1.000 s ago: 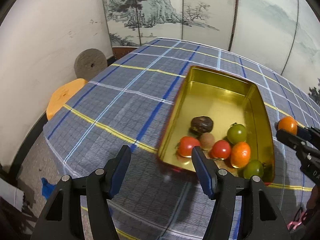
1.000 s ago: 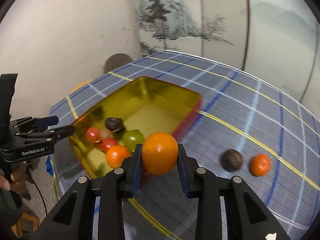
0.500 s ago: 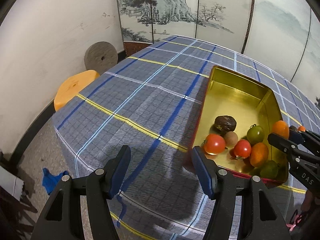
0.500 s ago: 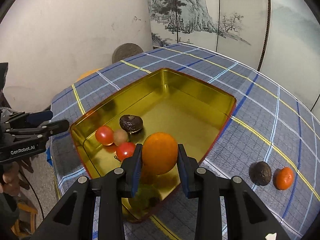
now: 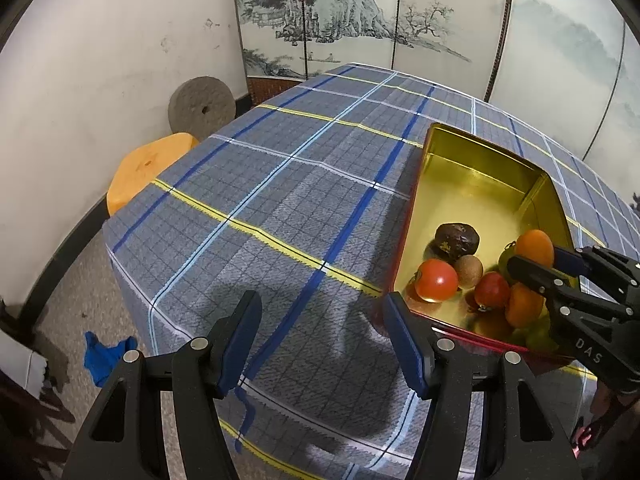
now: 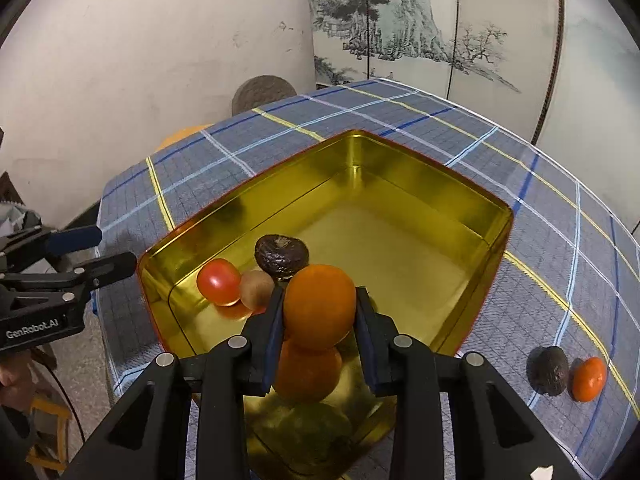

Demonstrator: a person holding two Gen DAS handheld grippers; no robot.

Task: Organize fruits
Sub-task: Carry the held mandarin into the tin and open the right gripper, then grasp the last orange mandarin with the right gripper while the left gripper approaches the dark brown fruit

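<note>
A gold tin (image 6: 420,184) lies on the plaid tablecloth and holds a dark wrinkled fruit (image 6: 281,257), a red tomato (image 6: 218,281), a small brown fruit (image 6: 257,288) and an orange (image 6: 308,372). My right gripper (image 6: 319,312) is shut on an orange (image 6: 320,306) and holds it over the tin's near end; it also shows in the left wrist view (image 5: 534,246). My left gripper (image 5: 322,336) is open and empty over the cloth, left of the tin (image 5: 480,152). A second red tomato (image 5: 492,289) and green fruit lie partly hidden behind the right gripper.
A dark fruit (image 6: 548,370) and a small orange (image 6: 589,378) lie on the cloth right of the tin. An orange stool (image 5: 150,170) and a round millstone (image 5: 201,106) stand by the wall past the table's left edge. A painted screen stands behind.
My right gripper has carried the orange from beside the tin to over its near end and lower. My left gripper has drawn back and left, away from the tin.
</note>
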